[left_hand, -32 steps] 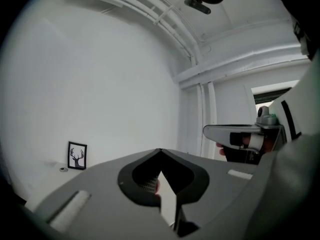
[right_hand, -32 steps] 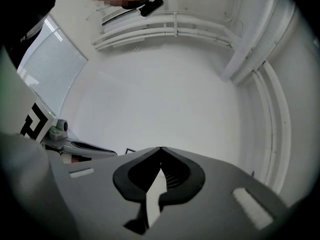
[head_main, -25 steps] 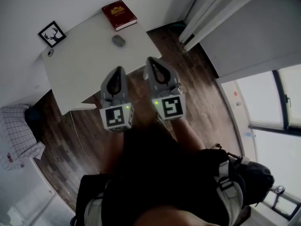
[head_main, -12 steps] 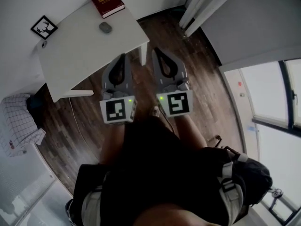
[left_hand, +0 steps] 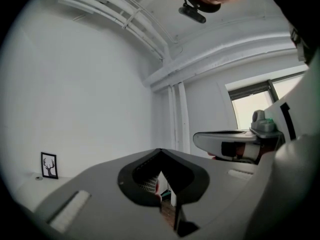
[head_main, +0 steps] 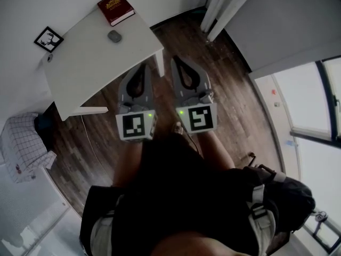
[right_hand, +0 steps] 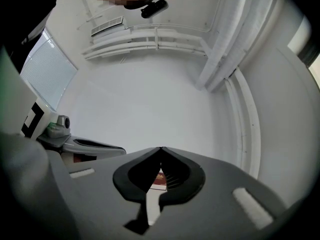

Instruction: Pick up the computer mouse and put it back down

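Observation:
The grey computer mouse (head_main: 114, 36) lies on the white table (head_main: 90, 73) near its far side, just in front of a red book (head_main: 115, 8). My left gripper (head_main: 142, 66) and right gripper (head_main: 175, 58) are held side by side over the wooden floor, just off the table's near corner and well short of the mouse. Both are shut with nothing between their jaws. In the left gripper view the jaw tips of the left gripper (left_hand: 160, 150) meet. The right gripper (right_hand: 161, 149) also has its tips together, and the red book (right_hand: 159, 180) shows through the jaw opening.
A framed deer picture (head_main: 48, 39) leans on the wall at the table's left end, with a small round object (head_main: 48, 58) beside it. A white table leg (head_main: 159, 65) stands between the grippers. A checked cloth (head_main: 21, 148) lies at left. White curtains (head_main: 226, 4) hang at right.
Both grippers, still shut, have drawn back from over the table edge to the floor beside it. The table and mouse now sit farther away, toward the upper left.

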### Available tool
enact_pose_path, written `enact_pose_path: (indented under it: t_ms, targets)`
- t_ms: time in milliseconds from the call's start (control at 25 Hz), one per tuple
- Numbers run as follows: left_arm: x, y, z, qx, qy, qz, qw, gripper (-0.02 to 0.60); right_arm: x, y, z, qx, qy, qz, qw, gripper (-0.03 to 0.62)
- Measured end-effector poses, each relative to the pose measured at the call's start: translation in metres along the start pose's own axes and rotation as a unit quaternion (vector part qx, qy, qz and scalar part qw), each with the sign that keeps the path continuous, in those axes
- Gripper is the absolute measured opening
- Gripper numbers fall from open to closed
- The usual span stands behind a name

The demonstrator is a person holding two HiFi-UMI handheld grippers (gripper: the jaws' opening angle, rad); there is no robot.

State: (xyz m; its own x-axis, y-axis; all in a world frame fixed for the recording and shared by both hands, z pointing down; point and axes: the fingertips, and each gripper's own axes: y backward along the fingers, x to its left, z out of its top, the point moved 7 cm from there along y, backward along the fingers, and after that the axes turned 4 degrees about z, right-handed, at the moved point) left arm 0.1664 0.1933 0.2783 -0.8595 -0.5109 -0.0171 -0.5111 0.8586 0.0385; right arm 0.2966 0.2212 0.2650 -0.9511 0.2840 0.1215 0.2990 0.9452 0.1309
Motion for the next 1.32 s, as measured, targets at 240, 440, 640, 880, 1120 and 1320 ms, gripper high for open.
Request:
enact_pose_path:
  t_ms: [240, 440, 640, 880, 1120, 1320]
  targets:
    - [0.004, 0.002, -0.002, -0.007, 0.004, -0.008, 0.9999, 0.0, 0.012, -0.005, -0.001, -0.001, 0.005, 0.0, 1.0, 0.014]
    - [0.004, 0.004, -0.002, 0.003, 0.001, -0.013, 0.9999, 0.0, 0.013, -0.005, -0.002, 0.019, 0.001, -0.001, 1.0, 0.014]
    - [0.009, 0.001, 0.0, 0.0, 0.003, -0.014, 0.9999, -0.002, 0.013, -0.01, -0.001, 0.018, 0.003, -0.004, 1.0, 0.014]
    - [0.009, 0.006, -0.002, -0.001, 0.003, -0.018, 0.9998, 0.0, 0.02, -0.008, 0.002, 0.011, 0.007, -0.004, 1.0, 0.014]
    - [0.007, 0.009, -0.002, -0.001, 0.005, -0.019, 0.9998, 0.0, 0.02, -0.005, 0.002, 0.015, 0.009, -0.004, 1.0, 0.014]
    - [0.009, 0.011, -0.004, 0.004, 0.008, -0.018, 0.9998, 0.0, 0.023, -0.006, 0.003, 0.014, 0.005, -0.005, 1.0, 0.014]
